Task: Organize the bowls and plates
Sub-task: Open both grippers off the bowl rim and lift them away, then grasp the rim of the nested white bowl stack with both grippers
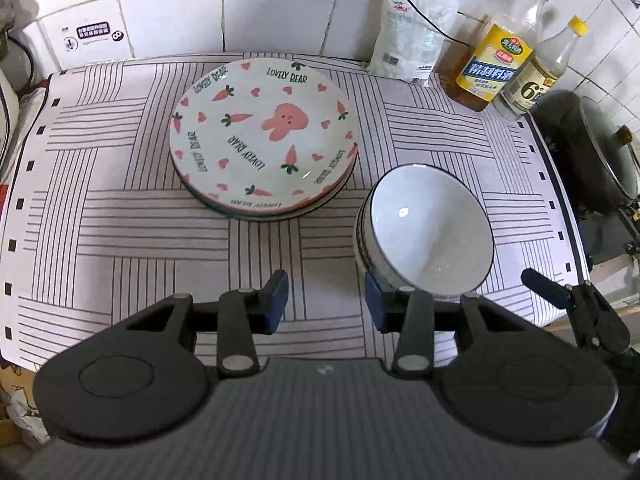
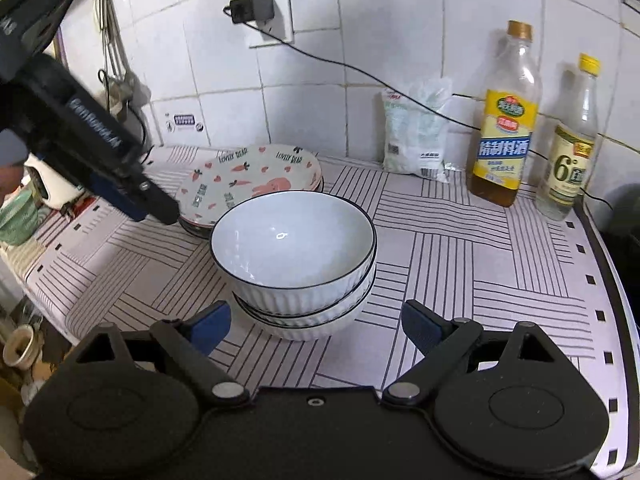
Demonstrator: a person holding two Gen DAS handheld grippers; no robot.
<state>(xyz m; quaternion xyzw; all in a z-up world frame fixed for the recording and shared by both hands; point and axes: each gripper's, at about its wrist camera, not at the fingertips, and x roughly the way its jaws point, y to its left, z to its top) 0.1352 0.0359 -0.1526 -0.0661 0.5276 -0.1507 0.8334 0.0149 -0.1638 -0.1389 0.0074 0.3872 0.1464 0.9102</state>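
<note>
At the far left edge of the counter stands a white appliance [image 2: 48, 188] with a green cup [image 2: 18, 216] in front of it. The striped mat [image 1: 120, 208] covers the counter from there across. On it, towards the back wall, sits a stack of plates [image 1: 264, 136], the top one printed with a pink rabbit, carrots and hearts.

The left gripper [image 1: 326, 300] hangs over the mat in front of the plates, its blue pads parted a moderate way with nothing between them; only bare mat shows in the gap. Its right pad [image 1: 376, 300] sits just beside the near wall of the bowls, and I cannot tell whether it touches them.

Right of the plates and nearer the front edge is a stack of white ribbed bowls [image 2: 296, 256] with dark rims, nested upright, the top one empty.

The right gripper [image 2: 316, 328] is held low in front of the bowls, jaws spread wide, a pad off to each side of the stack's base and gripping nothing.

Further right, against the tiled wall, are a white bag [image 2: 416, 140], then a bottle with a yellow label [image 2: 504, 140] and a clear bottle [image 2: 568, 152]. A lidded pan [image 1: 600, 152] sits beyond the mat's right edge.
</note>
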